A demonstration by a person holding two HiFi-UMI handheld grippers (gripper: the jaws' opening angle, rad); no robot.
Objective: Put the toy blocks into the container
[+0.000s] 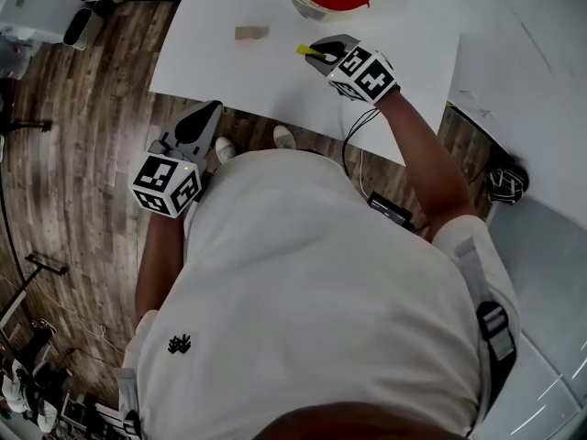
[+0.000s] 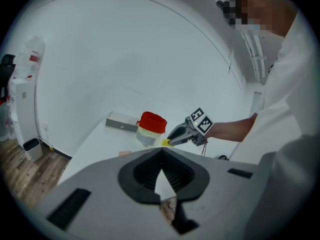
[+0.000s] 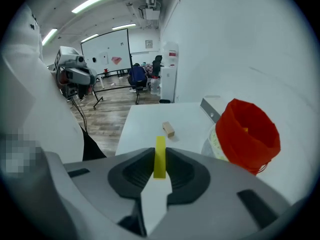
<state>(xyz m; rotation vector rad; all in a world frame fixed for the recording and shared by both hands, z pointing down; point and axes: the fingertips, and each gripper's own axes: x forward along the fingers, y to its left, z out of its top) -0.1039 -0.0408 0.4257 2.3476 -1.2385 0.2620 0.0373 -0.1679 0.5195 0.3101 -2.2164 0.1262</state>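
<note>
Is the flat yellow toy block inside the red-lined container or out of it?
Out. The flat yellow toy block is clamped in the right gripper, beside the red-lined container.

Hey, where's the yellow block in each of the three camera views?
Head view: yellow block upper middle, pinched by the right hand-held gripper, below the red container.
Left gripper view: yellow block at center, right of the red container.
Right gripper view: yellow block at lower center, between the jaws.
Shared landmark: the red container.
</note>
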